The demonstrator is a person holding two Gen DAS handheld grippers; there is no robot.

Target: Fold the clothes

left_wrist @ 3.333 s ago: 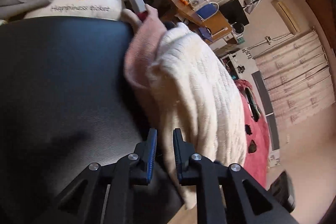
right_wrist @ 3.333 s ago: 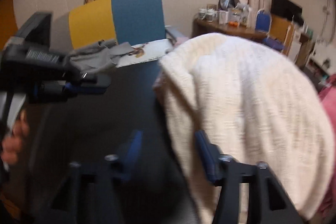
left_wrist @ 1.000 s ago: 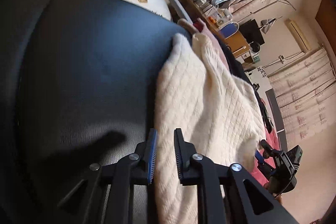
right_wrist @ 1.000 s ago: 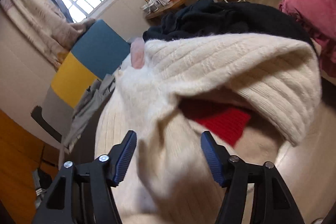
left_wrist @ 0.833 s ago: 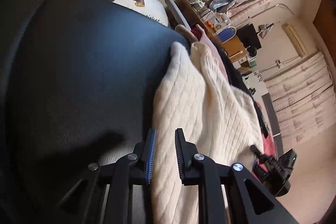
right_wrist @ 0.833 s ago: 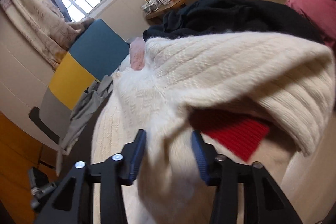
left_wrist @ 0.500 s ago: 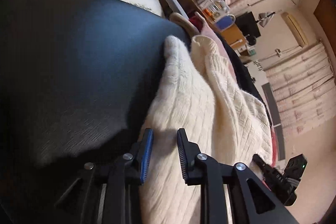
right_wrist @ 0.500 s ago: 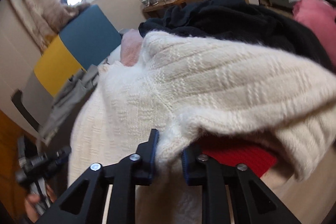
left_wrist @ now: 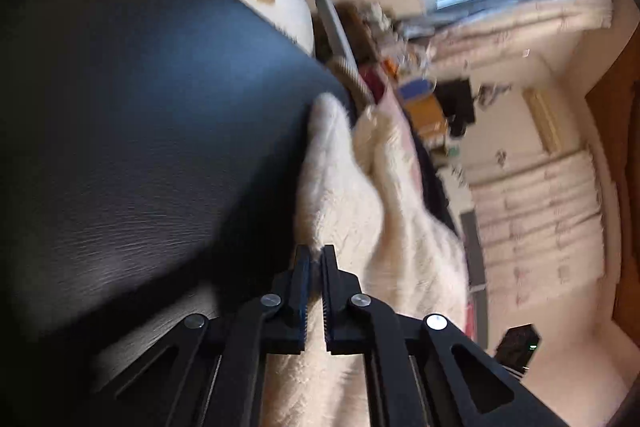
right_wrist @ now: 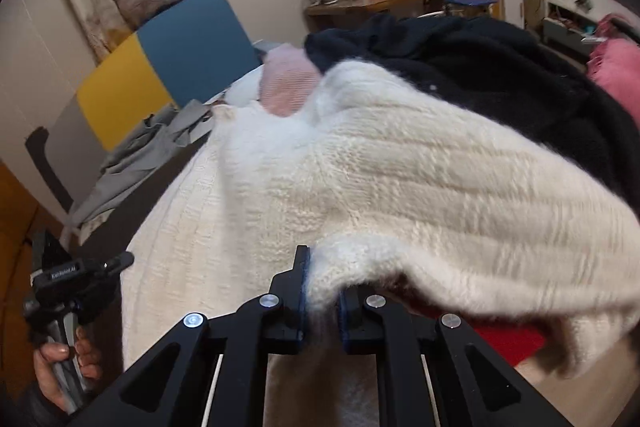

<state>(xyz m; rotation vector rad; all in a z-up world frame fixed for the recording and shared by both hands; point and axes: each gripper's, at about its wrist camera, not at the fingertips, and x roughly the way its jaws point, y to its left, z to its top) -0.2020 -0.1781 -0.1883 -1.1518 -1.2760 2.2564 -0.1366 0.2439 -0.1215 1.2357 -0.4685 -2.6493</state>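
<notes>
Sweater (right_wrist: 400,167), cream knit: we saw both grippers' fingers just closing, left gripper (left_wrist: 314,259) and right gripper (right_wrist: 320,267) each pinching its edge.

The sweater (right_wrist: 280,195) lies on the bed (left_wrist: 140,127), a dark garment (right_wrist: 500,67) behind it, gray clothes (right_wrist: 132,159) to its left.

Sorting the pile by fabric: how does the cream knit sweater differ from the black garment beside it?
The cream knit sweater is pale and ribbed; the black garment is dark and fuzzy. The sweater lies in front, clamped by the right tongs; the black garment sits untouched behind. Both are thick, soft and unfolded.
</notes>
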